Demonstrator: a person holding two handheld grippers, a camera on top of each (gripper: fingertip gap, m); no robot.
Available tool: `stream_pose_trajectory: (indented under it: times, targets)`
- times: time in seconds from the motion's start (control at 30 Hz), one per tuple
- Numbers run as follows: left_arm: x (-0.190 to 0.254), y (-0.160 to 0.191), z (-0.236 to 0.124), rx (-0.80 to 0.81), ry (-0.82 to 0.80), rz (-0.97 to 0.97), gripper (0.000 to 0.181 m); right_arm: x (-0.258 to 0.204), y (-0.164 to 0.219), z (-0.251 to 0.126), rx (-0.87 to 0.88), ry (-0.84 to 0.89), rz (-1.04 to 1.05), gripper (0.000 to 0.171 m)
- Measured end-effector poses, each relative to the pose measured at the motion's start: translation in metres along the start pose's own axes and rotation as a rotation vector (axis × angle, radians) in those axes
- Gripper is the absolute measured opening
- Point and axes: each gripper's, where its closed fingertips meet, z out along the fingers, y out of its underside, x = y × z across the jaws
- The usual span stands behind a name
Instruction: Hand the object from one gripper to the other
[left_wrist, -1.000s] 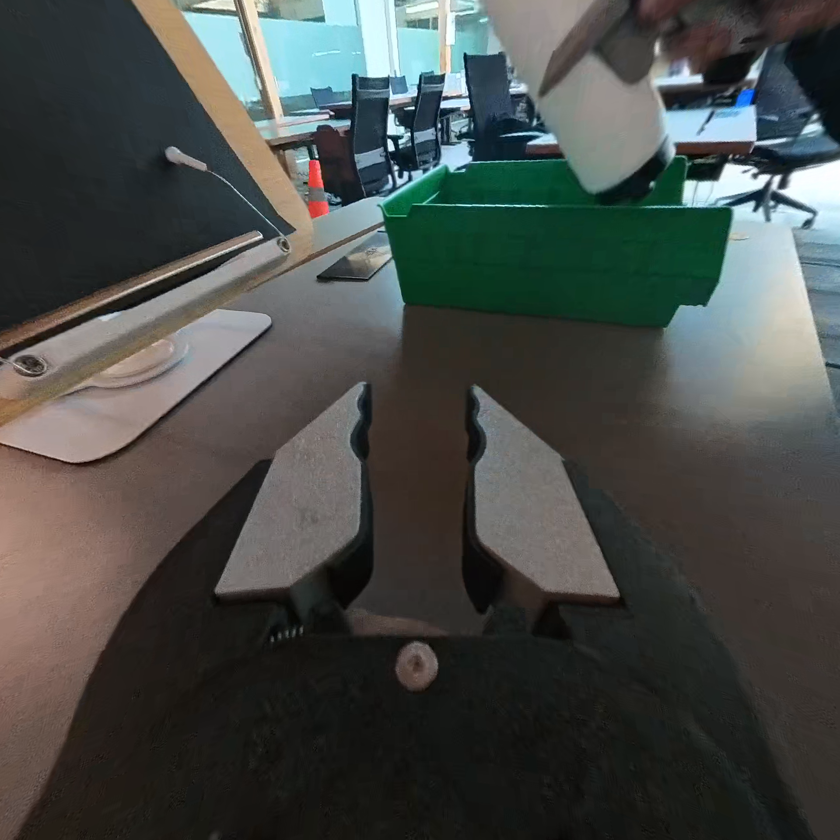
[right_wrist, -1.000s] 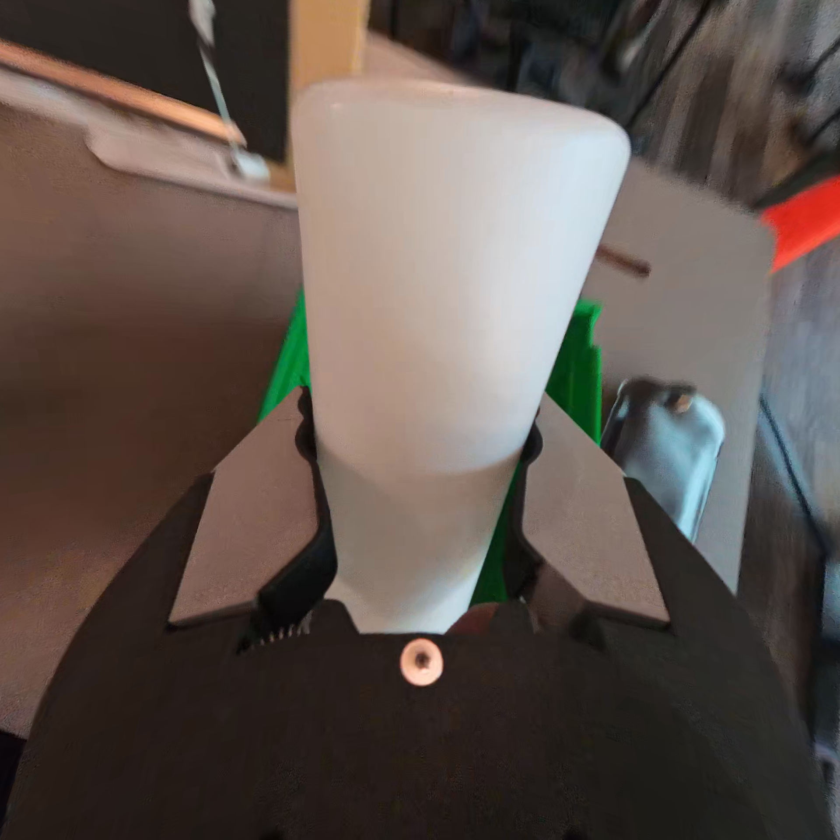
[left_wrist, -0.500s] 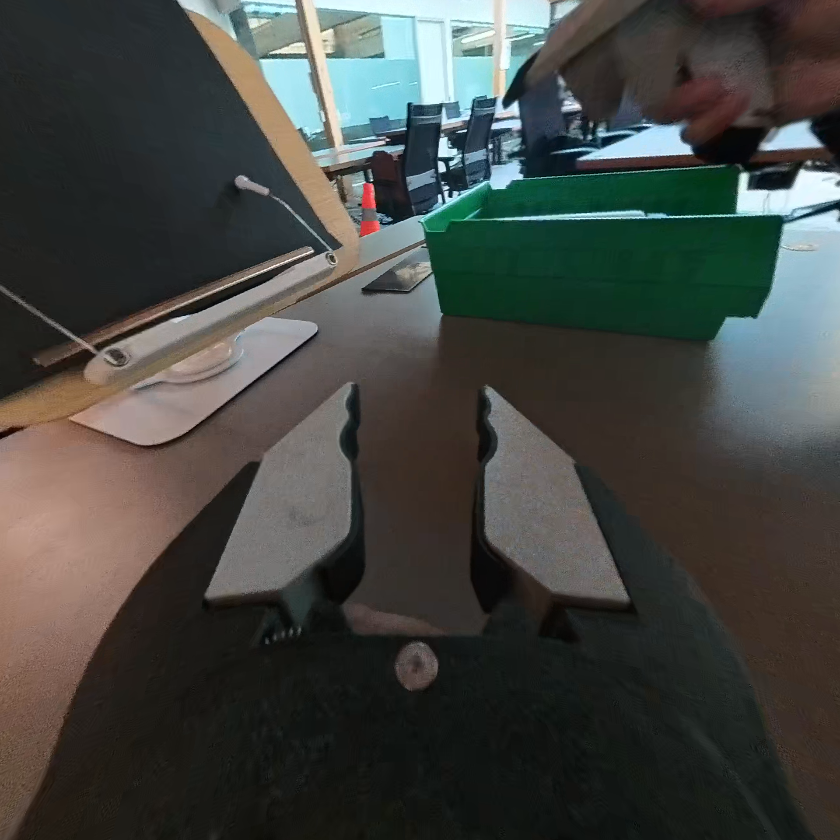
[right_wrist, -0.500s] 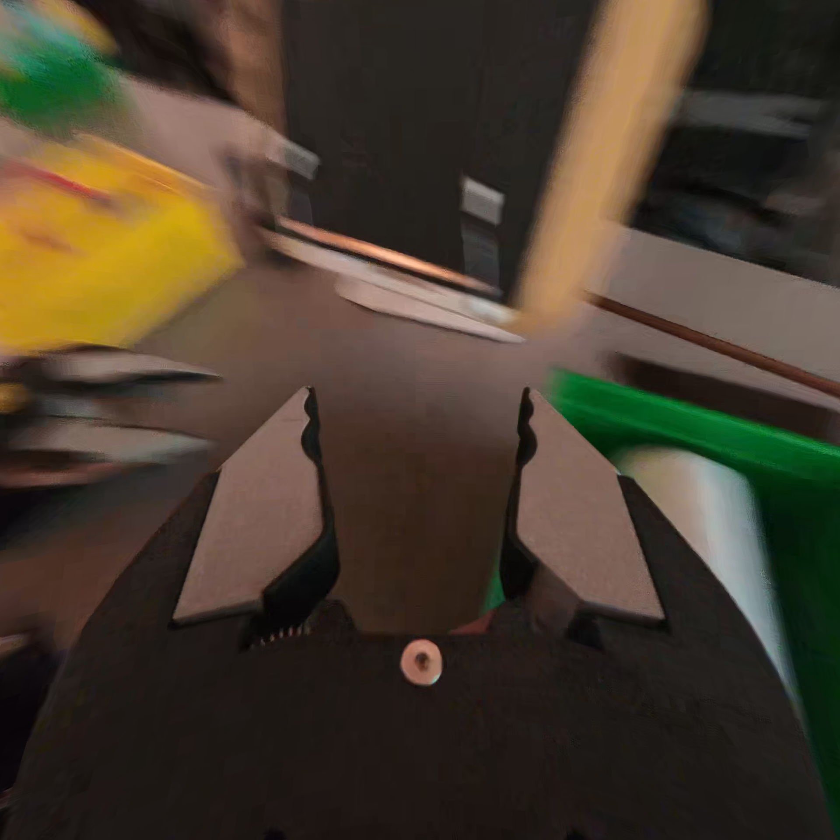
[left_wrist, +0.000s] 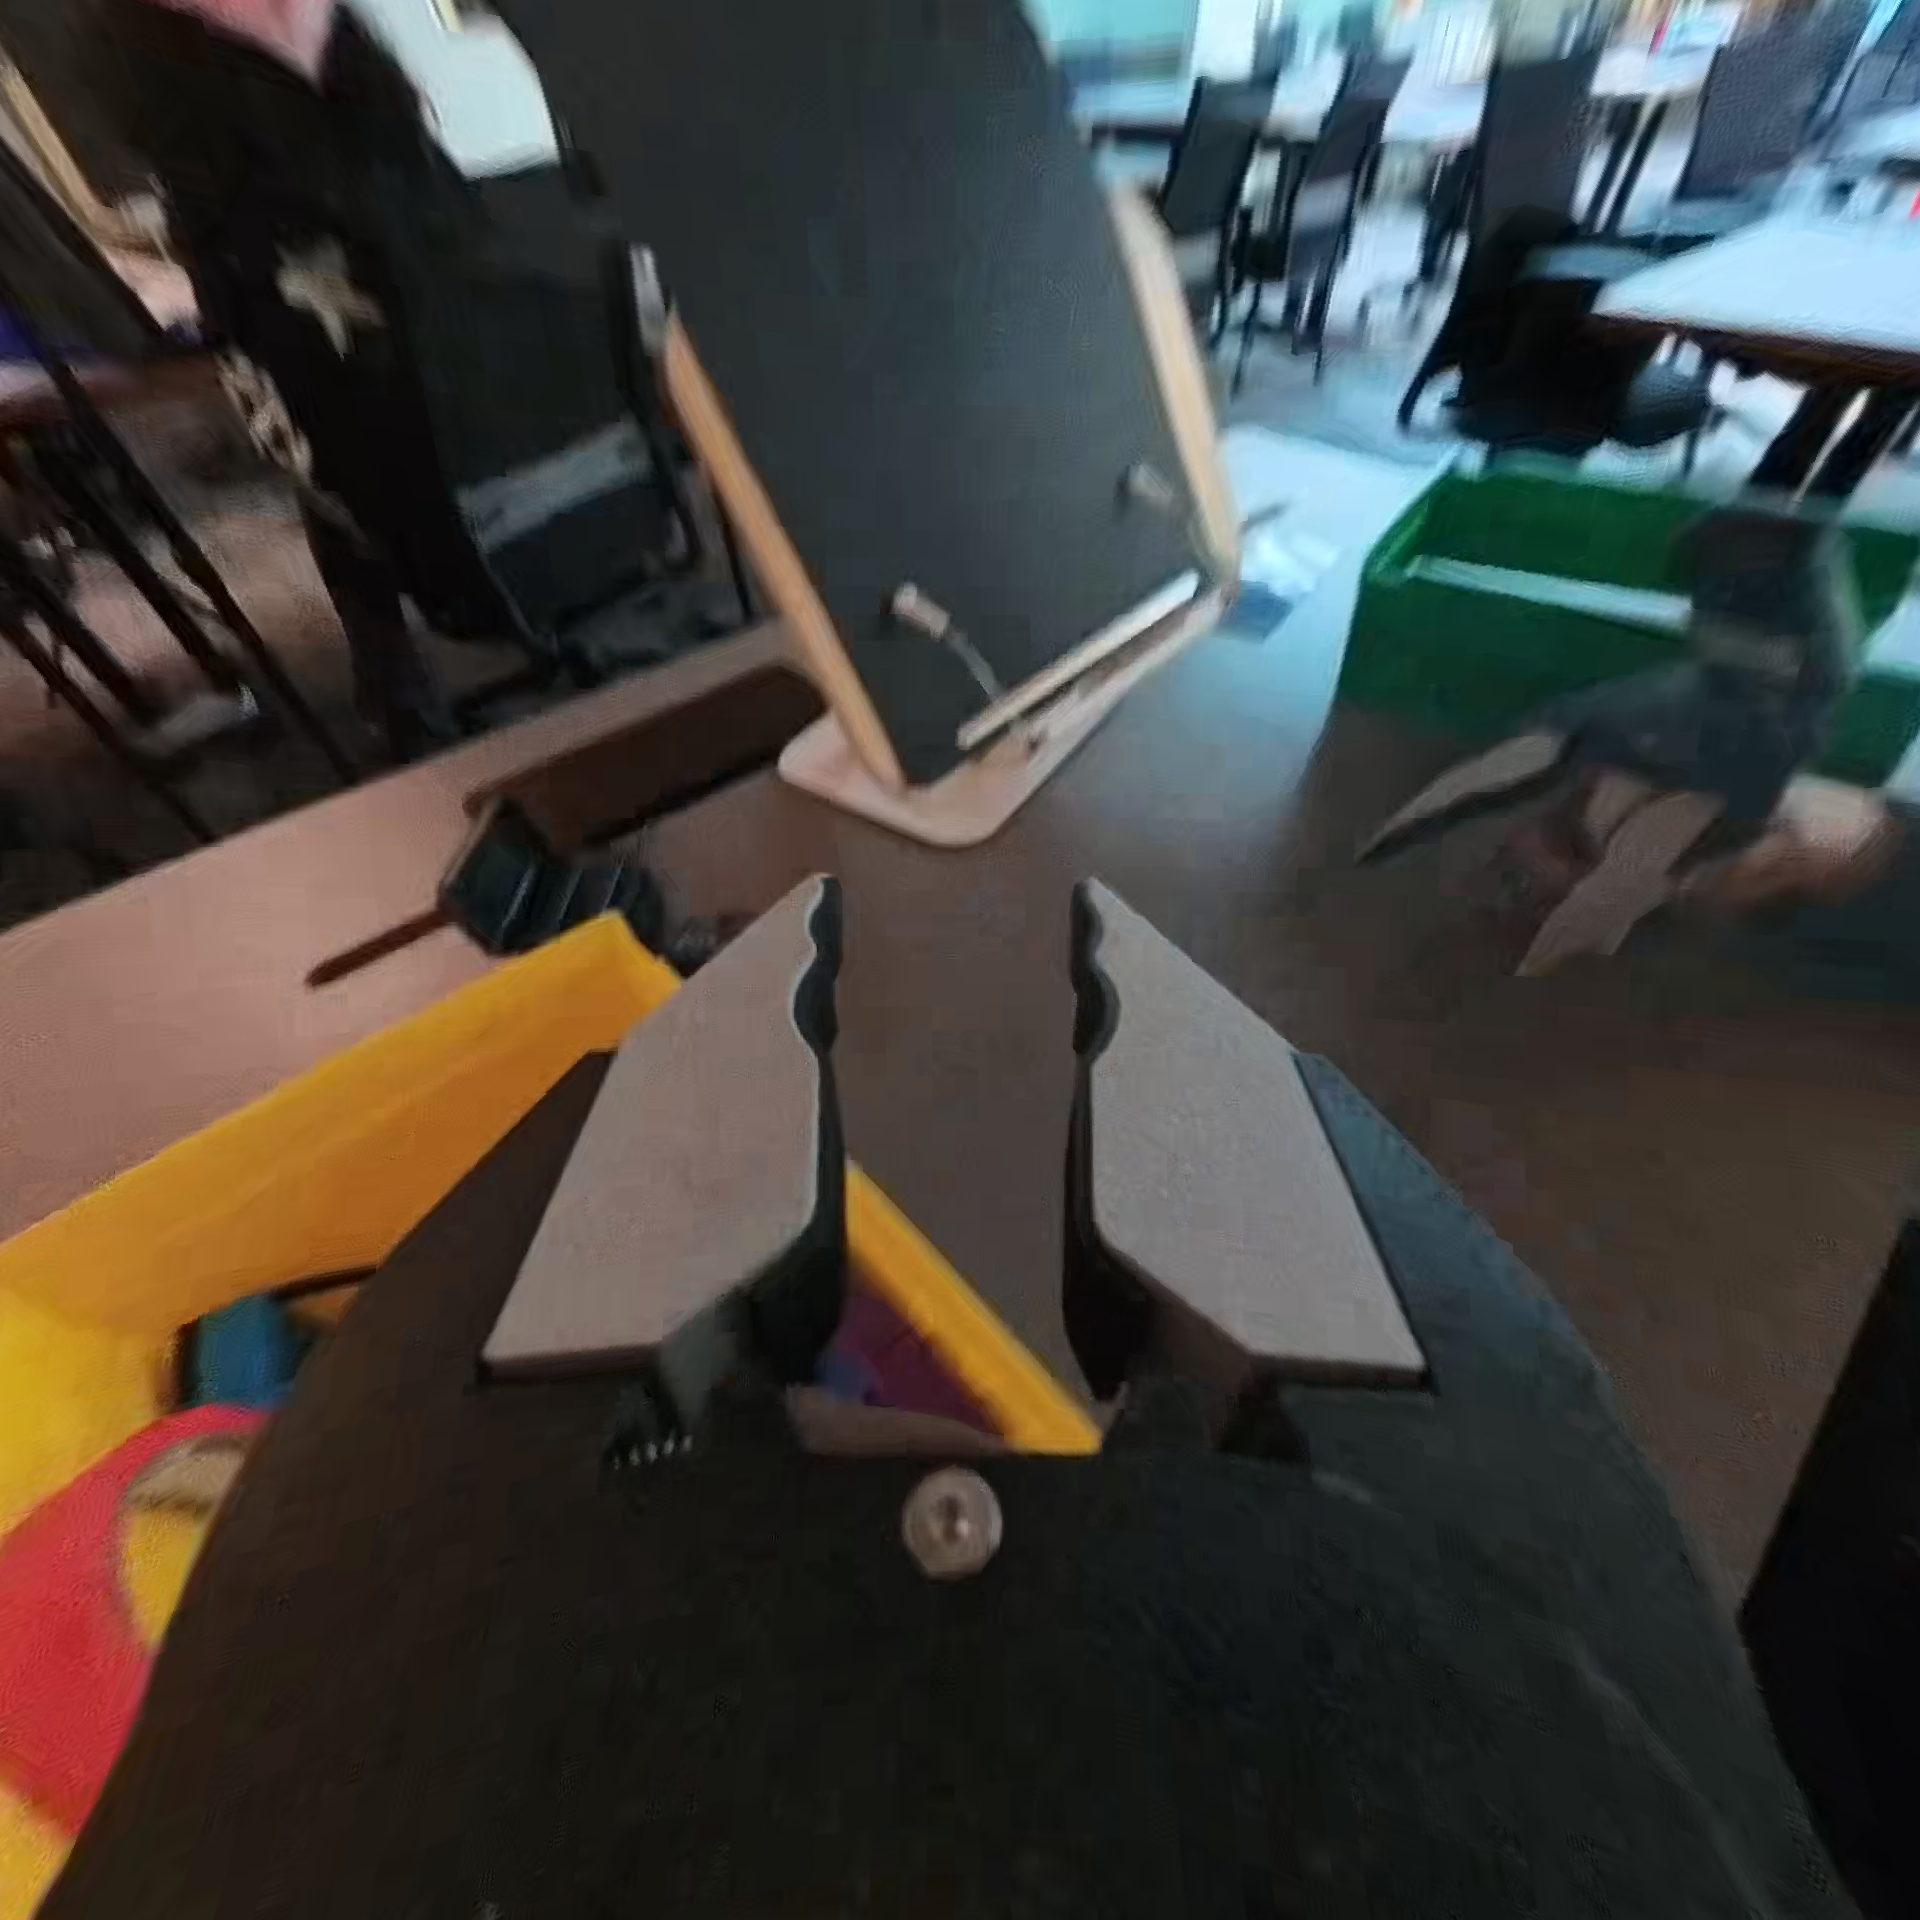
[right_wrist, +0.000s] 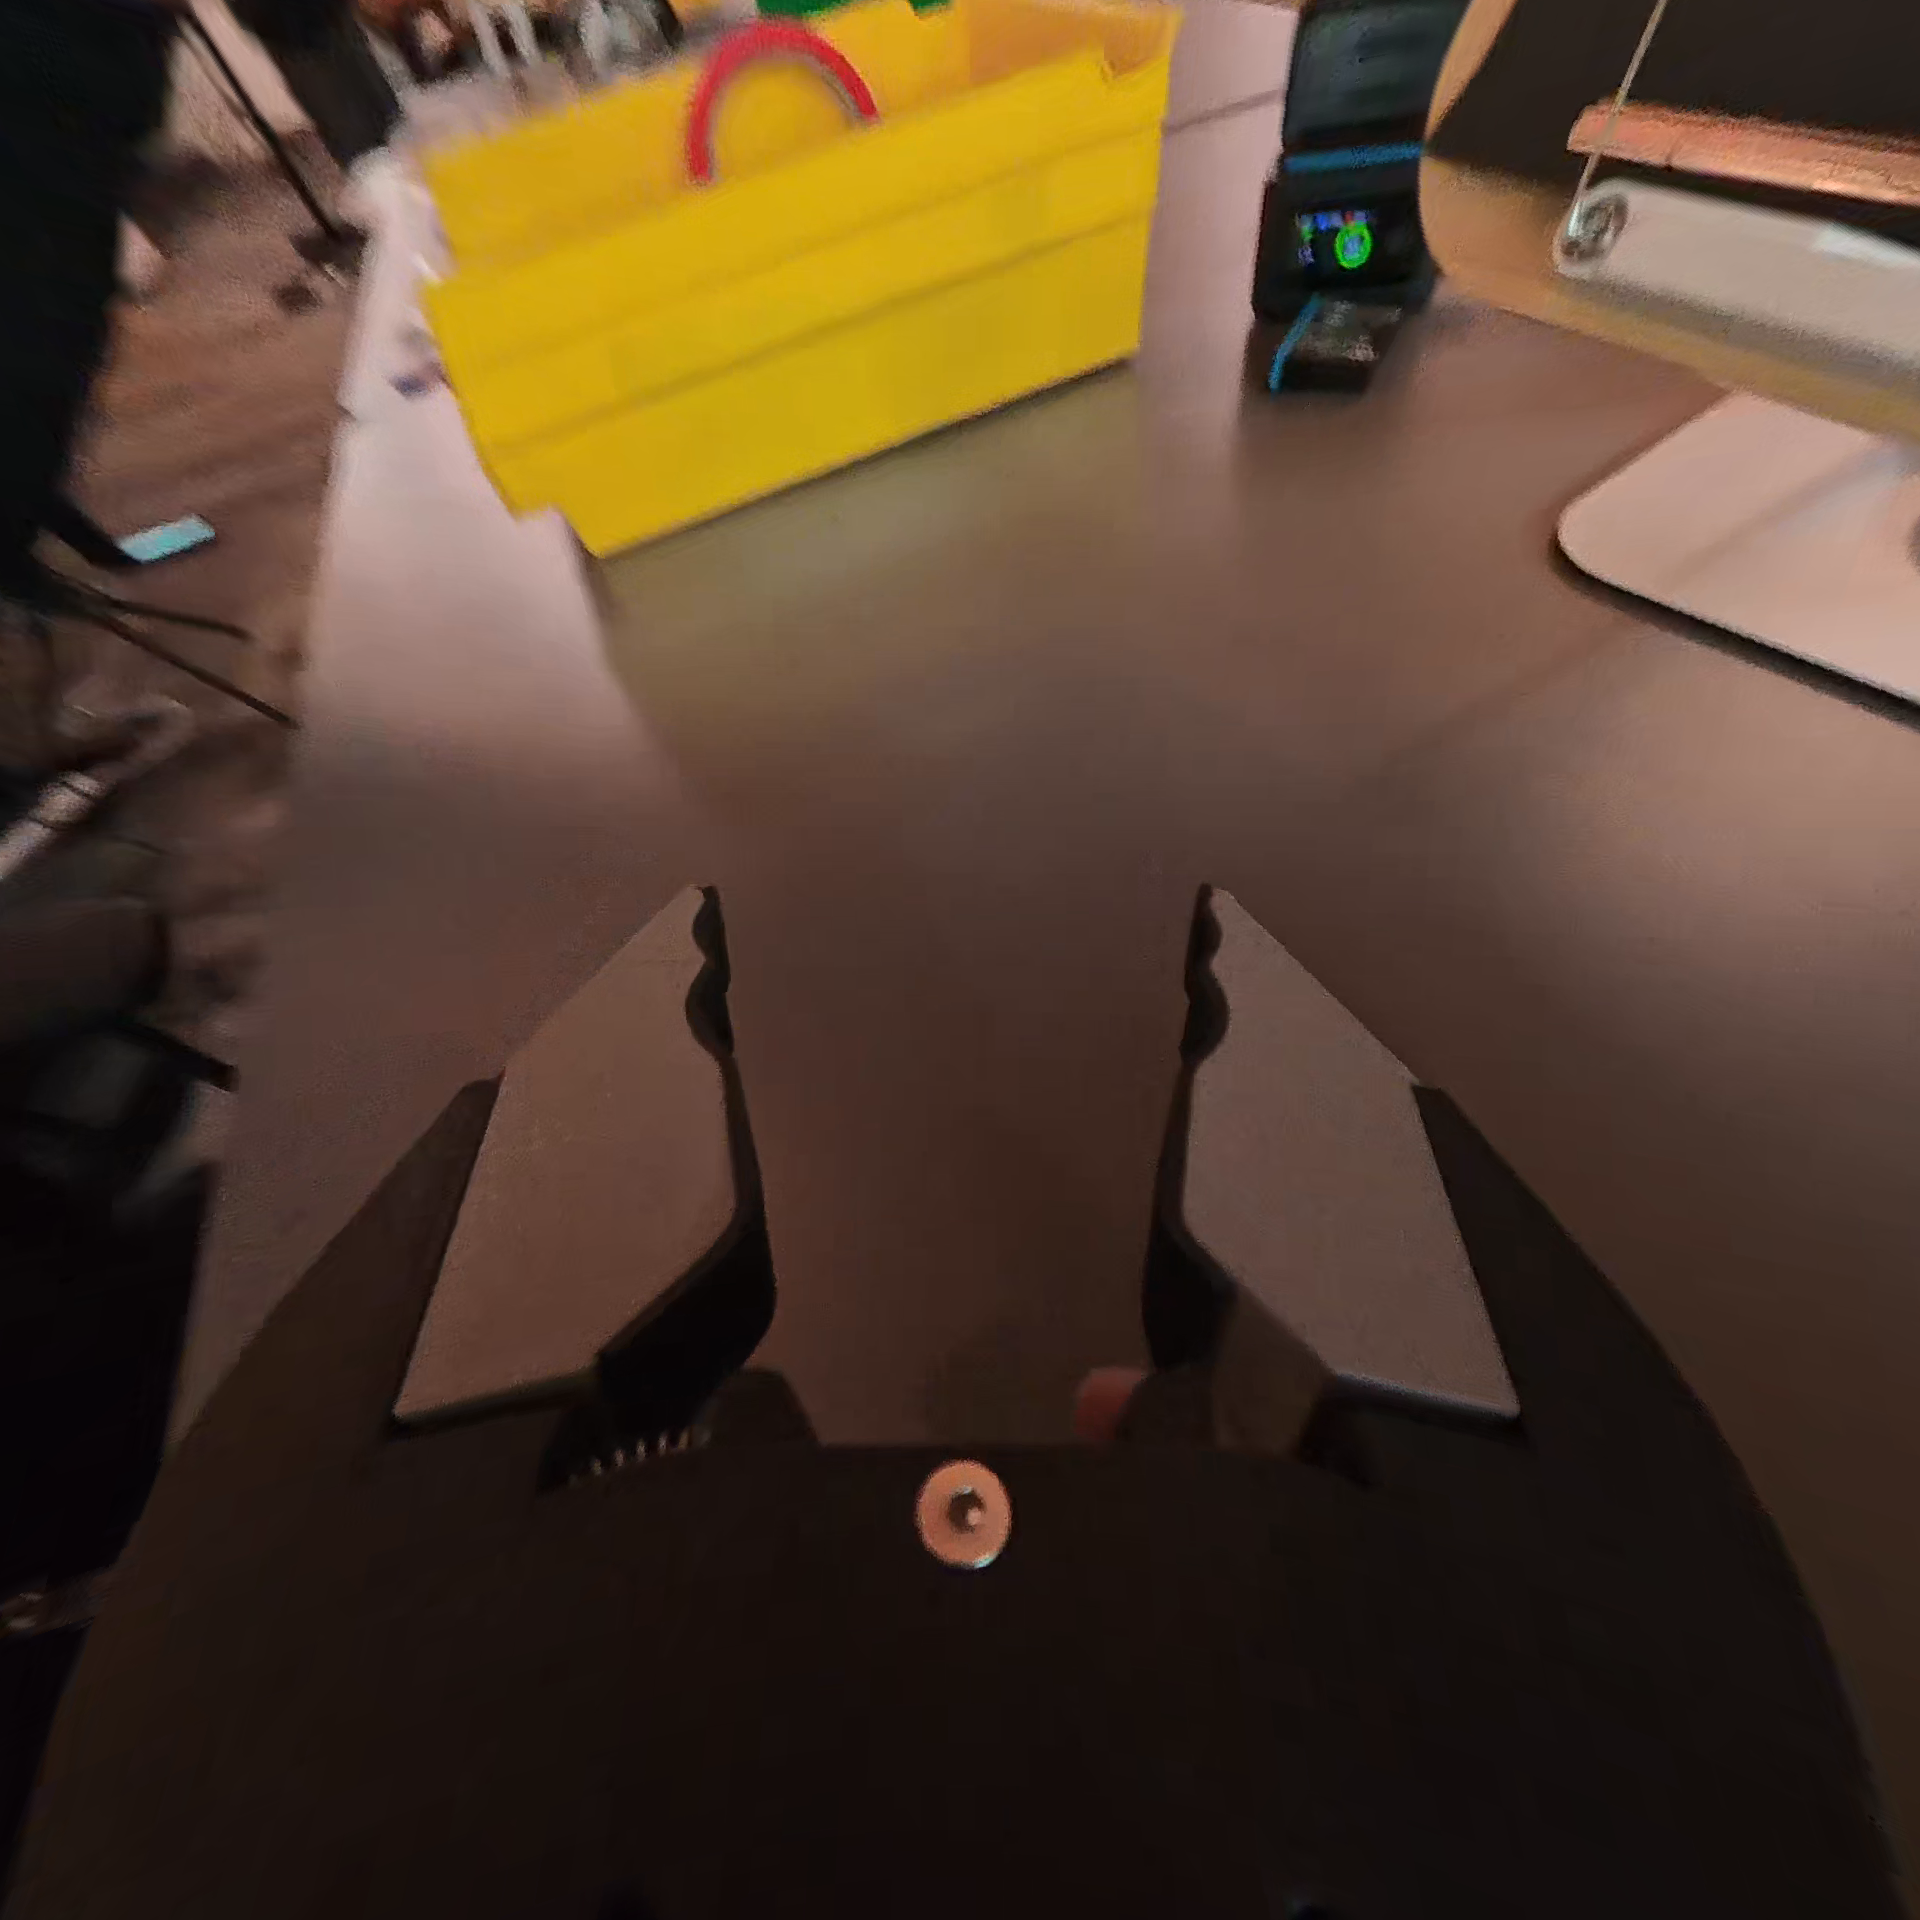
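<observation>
The left tongs (left_wrist: 951, 925) hang spread and empty over the near corner of a yellow bin (left_wrist: 343, 1132) on the dark table (left_wrist: 1558, 1143), with red, blue and purple items lying in the bin beneath them. The right tongs (right_wrist: 956, 904) are likewise spread with nothing between them, low over a bare stretch of the table (right_wrist: 935, 665), facing the yellow bin (right_wrist: 790, 312), from which a red hoop (right_wrist: 774, 88) rises. In the left wrist view the right tongs (left_wrist: 1507, 862) show blurred at far right, in front of a green bin (left_wrist: 1455, 665); a pale long object (left_wrist: 1548, 597) lies inside it, though blur leaves it unclear whether this is the object to be handed over. A dark tilted board on a pale stand (left_wrist: 935, 800) sits at the table's middle, and a small black device with a lit screen (right_wrist: 1345, 239) stands just right of the yellow bin.
</observation>
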Motion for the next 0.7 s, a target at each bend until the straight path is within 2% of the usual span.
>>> stream_pose_trajectory:
  times: [0.07, 0.1, 0.13, 0.2, 0.33, 0.4, 0.5, 0.6, 0.63, 0.7]
  targets:
    - [-0.041, 0.054, 0.016, -0.249, 0.034, 0.089, 0.048, 0.001, 0.013, 0.007, -0.068, 0.023, -0.039, 0.087]
    - [-0.072, 0.074, 0.023, -0.33, -0.043, 0.136, 0.052, -0.003, 0.016, 0.01, -0.094, 0.01, -0.054, 0.089]
    - [-0.093, 0.088, 0.03, -0.369, -0.067, 0.157, 0.052, -0.005, 0.018, 0.012, -0.105, 0.005, -0.07, 0.089]
    - [-0.098, 0.106, 0.046, -0.403, 0.061, 0.116, 0.053, -0.007, 0.015, 0.013, -0.092, 0.004, -0.083, 0.087]
    - [-0.102, 0.121, 0.065, -0.455, 0.193, 0.192, 0.051, -0.009, 0.012, 0.012, -0.069, -0.015, -0.074, 0.086]
    - [-0.105, 0.128, 0.071, -0.5, 0.22, 0.222, 0.058, -0.009, 0.009, 0.01, -0.049, -0.031, -0.055, 0.085]
    - [-0.111, 0.138, 0.084, -0.536, 0.239, 0.228, 0.044, -0.011, 0.002, 0.008, -0.004, -0.05, -0.065, 0.079]
    - [-0.104, 0.144, 0.089, -0.556, 0.271, 0.192, 0.038, -0.01, 0.004, 0.009, -0.017, -0.003, -0.153, 0.075]
    - [-0.105, 0.142, 0.087, -0.55, 0.253, 0.209, 0.035, -0.01, 0.006, 0.01, -0.031, 0.012, -0.172, 0.075]
    - [-0.123, 0.13, 0.08, -0.519, 0.116, 0.243, 0.031, -0.01, 0.007, 0.011, -0.041, 0.019, -0.189, 0.075]
